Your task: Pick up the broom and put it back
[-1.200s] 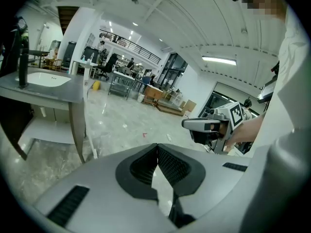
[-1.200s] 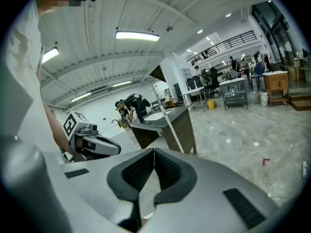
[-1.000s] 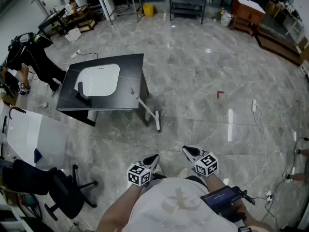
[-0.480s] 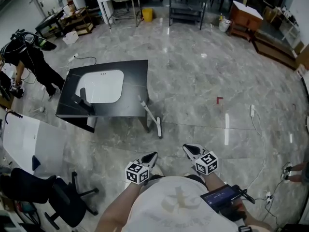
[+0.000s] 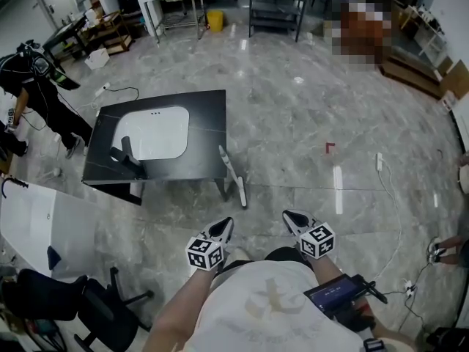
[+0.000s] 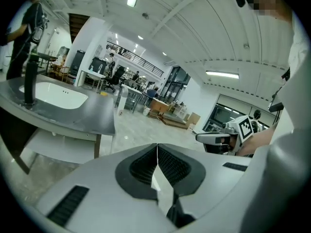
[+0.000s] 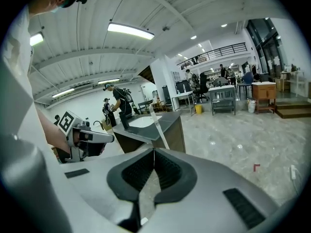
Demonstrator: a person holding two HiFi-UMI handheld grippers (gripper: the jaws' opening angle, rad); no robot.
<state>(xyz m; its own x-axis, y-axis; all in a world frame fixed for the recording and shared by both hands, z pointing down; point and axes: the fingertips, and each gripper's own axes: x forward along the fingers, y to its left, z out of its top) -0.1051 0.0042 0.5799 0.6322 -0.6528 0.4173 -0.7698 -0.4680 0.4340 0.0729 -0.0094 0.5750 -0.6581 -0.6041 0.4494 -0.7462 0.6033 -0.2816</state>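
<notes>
On the grey floor [image 5: 308, 123] of a large workshop, we are facing a black table [image 5: 209, 116] with the broom [image 5: 232, 176] leaning at its near right corner.

We are holding the left gripper [image 5: 224, 226] and right gripper [image 5: 292, 217] low before us, each with jaws pressed together on nothing, well apart from the broom. Its lower end seems to be resting on the floor, though it is small here. We are judging it best to open one gripper early, line its jaws across the pale handle [image 5: 226, 160] midway up, and close firmly before lifting.
</notes>
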